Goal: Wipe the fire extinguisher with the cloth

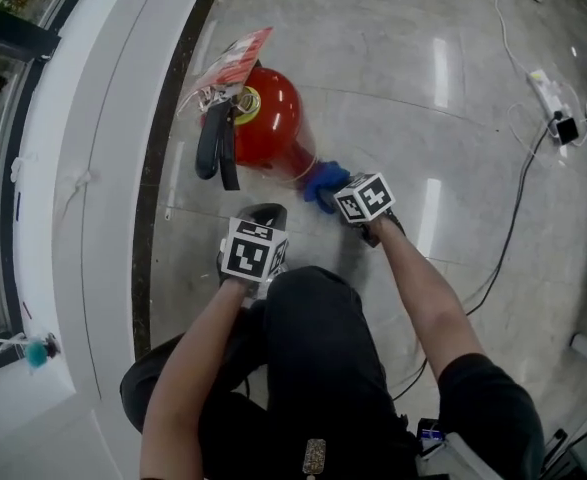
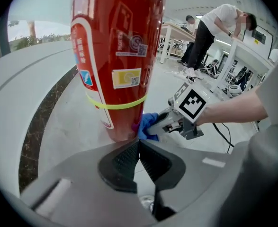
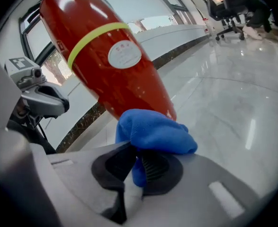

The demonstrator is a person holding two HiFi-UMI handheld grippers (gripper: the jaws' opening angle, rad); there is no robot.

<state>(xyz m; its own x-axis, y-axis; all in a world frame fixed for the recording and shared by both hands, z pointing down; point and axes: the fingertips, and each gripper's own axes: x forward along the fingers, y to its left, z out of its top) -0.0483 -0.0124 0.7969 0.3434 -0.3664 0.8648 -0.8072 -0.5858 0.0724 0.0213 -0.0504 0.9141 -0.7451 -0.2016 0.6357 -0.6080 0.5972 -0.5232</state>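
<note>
Blue cloth [image 3: 153, 131] clamped in right claw [image 3: 138, 162] meets the base of the extinguisher [image 1: 268, 118] standing on the floor [image 1: 423, 88], left claw [image 2: 139, 148] closed and empty alongside; a hard push could tip the unsteadied extinguisher.

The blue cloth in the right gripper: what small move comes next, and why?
Probably slide the right gripper up the fire extinguisher: its jaws hold the blue cloth at the cylinder's lowest part, so most of the red side lies above.
</note>
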